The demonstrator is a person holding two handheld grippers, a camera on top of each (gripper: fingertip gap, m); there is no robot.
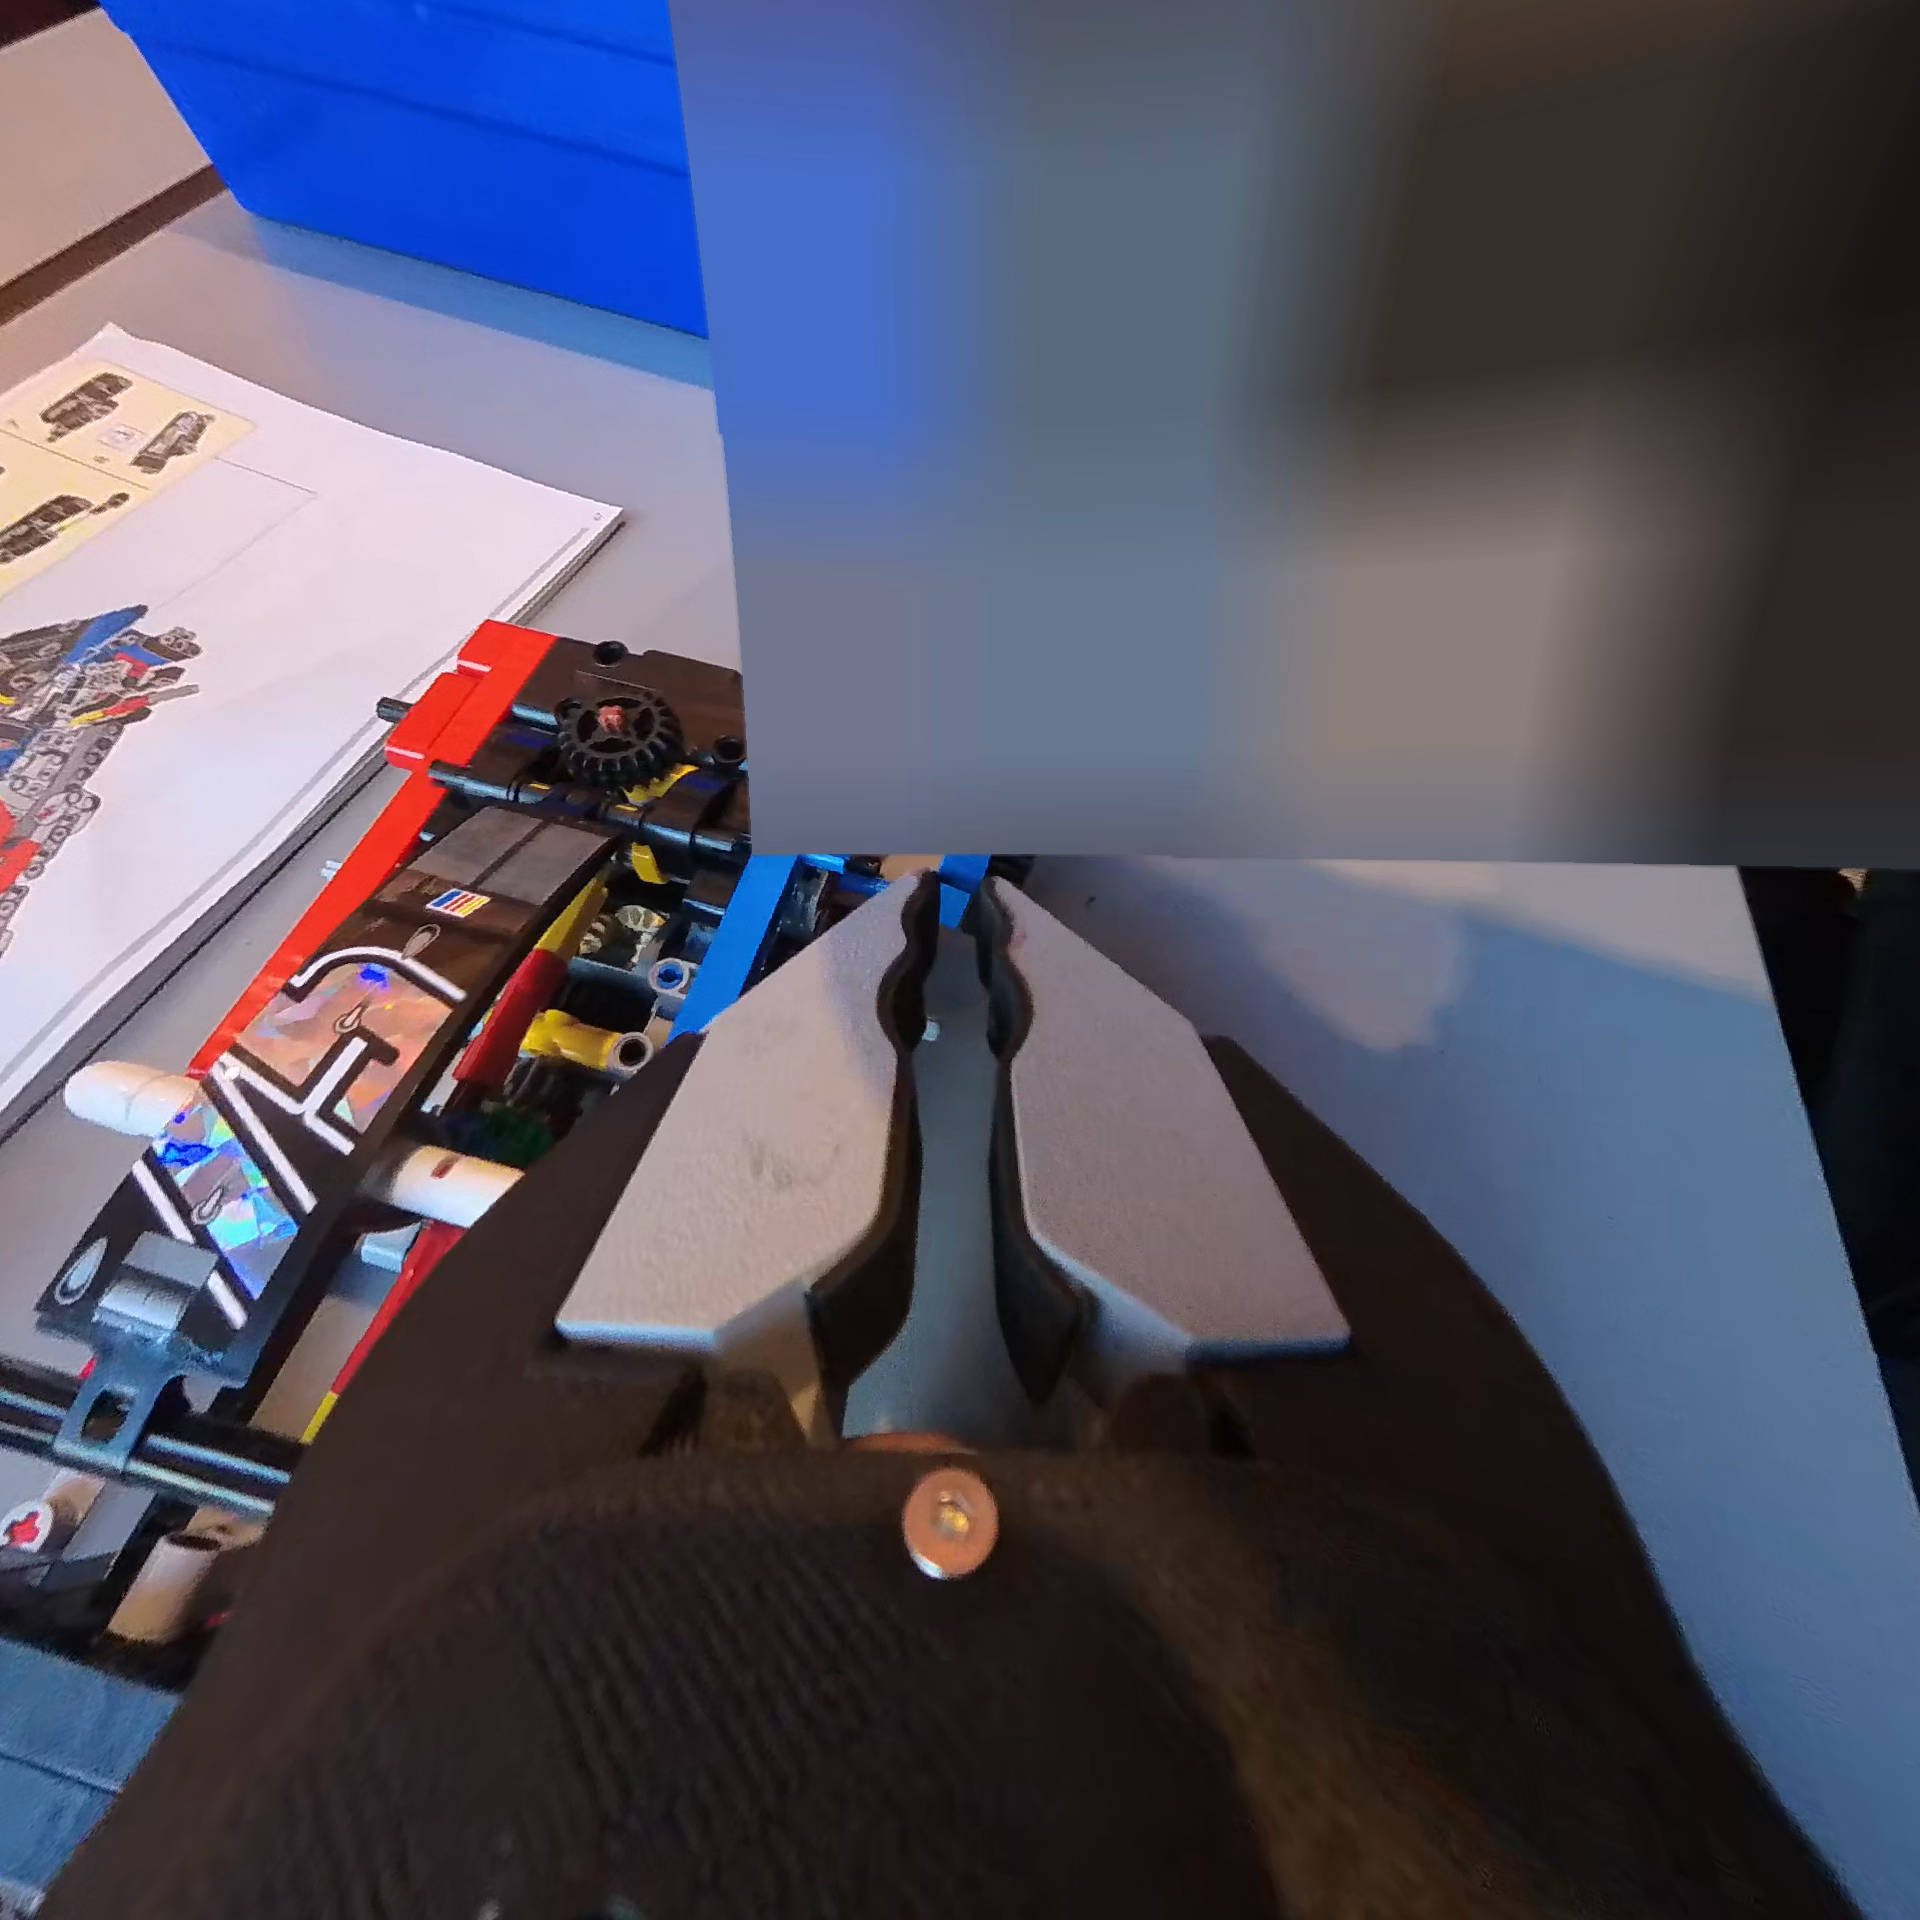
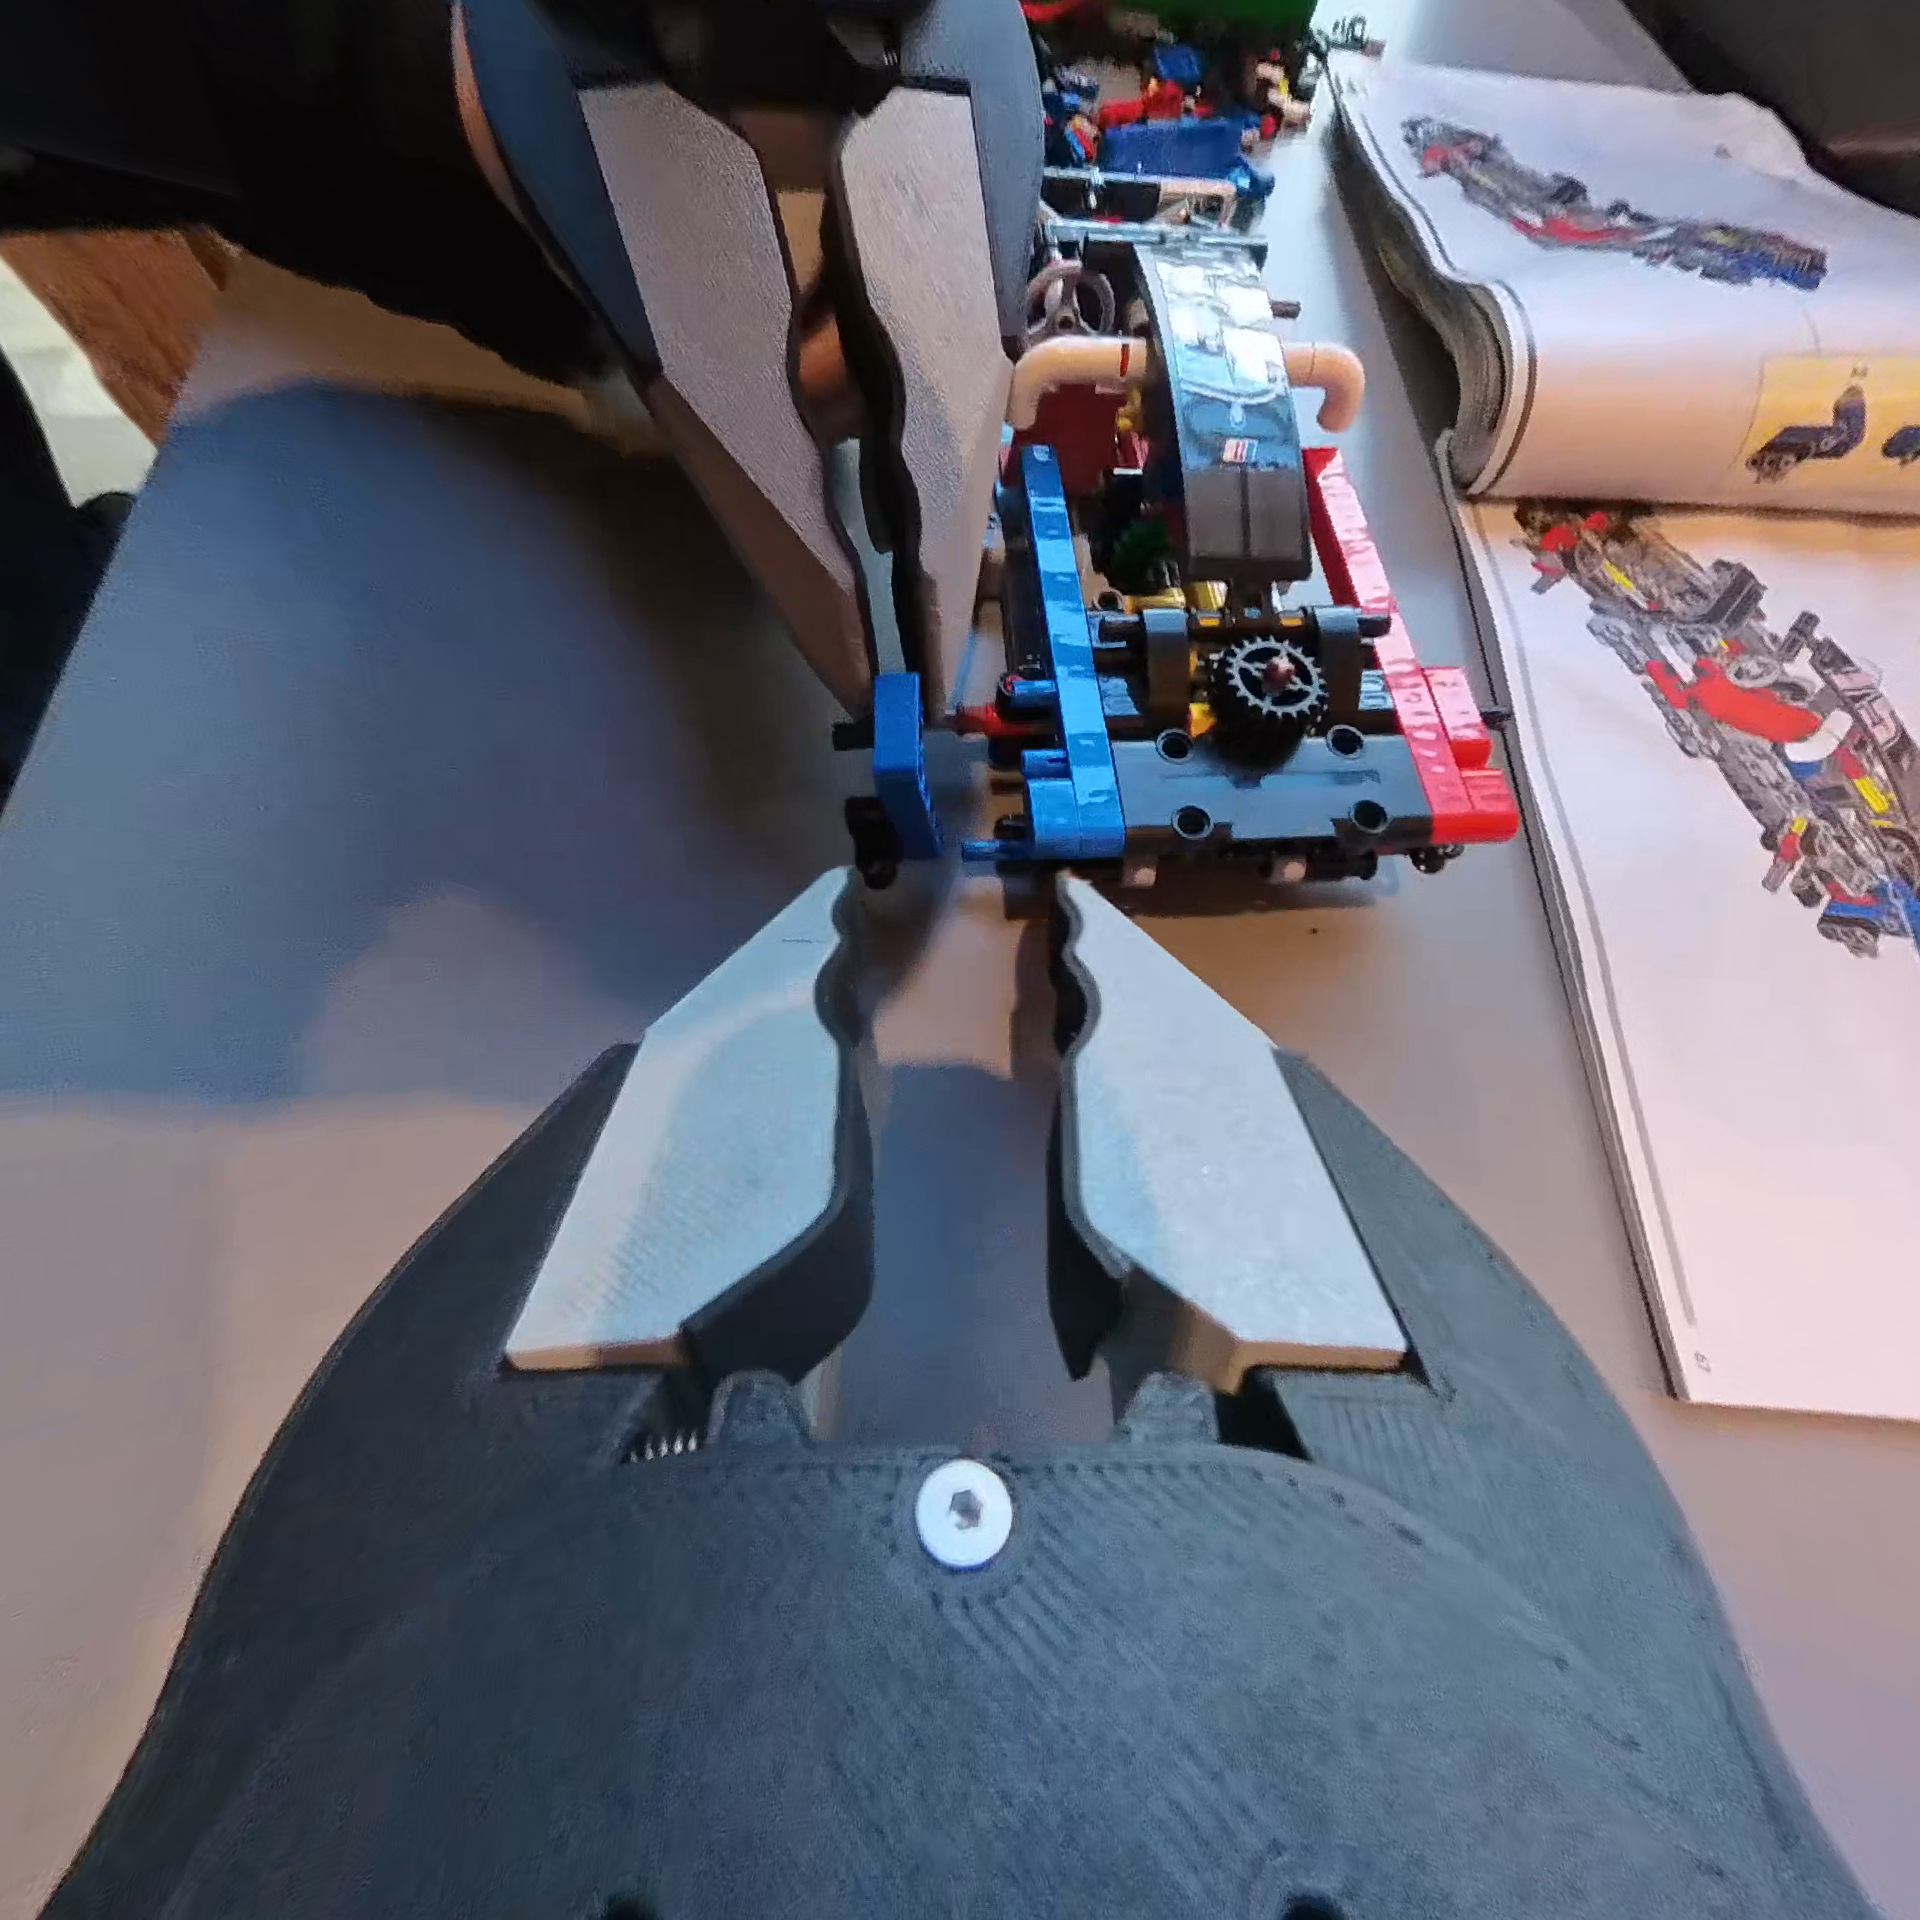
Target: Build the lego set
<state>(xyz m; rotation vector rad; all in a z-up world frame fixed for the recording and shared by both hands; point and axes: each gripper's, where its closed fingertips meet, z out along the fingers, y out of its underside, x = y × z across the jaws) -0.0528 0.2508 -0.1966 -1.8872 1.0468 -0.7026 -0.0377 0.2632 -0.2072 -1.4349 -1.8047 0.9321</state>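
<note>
The partly built lego model (image 2: 1247, 769) lies on the table, with a blue side beam, red side beams, a black gear (image 2: 1268, 675) and a curved black panel with shiny stickers (image 1: 312, 1049). My left gripper (image 1: 956, 904) is shut on a small blue beam (image 2: 902, 764) with black pins. It holds the beam just left of the model's blue side beam, with a small gap between them. It reaches in from above in the right wrist view (image 2: 899, 675). My right gripper (image 2: 956, 904) is open and empty, just in front of the model's near end.
An open instruction booklet (image 2: 1714, 727) lies right of the model and also shows in the left wrist view (image 1: 260, 623). A blue bin (image 1: 436, 125) stands behind it. A heap of loose parts (image 2: 1174, 94) lies beyond the model. The table edge (image 1: 1787, 1143) runs along the right. The tips of both grippers are at nearly the same place. About 5 centimetres separates my right fingertips from the black gear (image 2: 1268, 675).
</note>
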